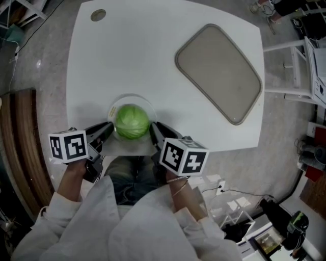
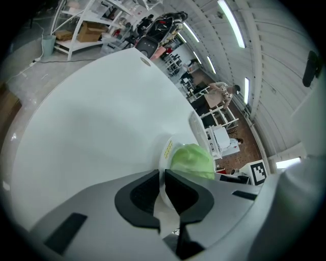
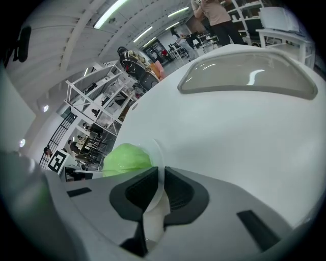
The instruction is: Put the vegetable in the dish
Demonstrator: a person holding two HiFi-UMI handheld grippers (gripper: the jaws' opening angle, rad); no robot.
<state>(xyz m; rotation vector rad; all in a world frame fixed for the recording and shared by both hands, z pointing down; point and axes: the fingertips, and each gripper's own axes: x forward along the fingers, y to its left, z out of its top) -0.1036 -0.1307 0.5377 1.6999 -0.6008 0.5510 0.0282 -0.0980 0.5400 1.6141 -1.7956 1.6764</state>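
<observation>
A round green cabbage (image 1: 132,121) lies in a clear plastic dish (image 1: 133,96) at the near edge of the white table (image 1: 153,51). My left gripper (image 1: 108,130) pinches the dish's left rim and my right gripper (image 1: 154,130) pinches its right rim. In the left gripper view the thin clear rim (image 2: 165,151) runs between the dark pads of the left gripper (image 2: 163,174), with the cabbage (image 2: 192,159) just beyond. The right gripper view shows the right gripper (image 3: 161,171) shut on the rim (image 3: 155,148) in the same way, the cabbage (image 3: 127,158) to its left.
A beige rounded tray (image 1: 219,71) lies on the table's far right part, also seen as the tray (image 3: 249,76) in the right gripper view. A grey round cap (image 1: 98,15) sits at the far left corner. A wooden surface (image 1: 20,132) lies left of the table; cables and boxes are on the floor at the right.
</observation>
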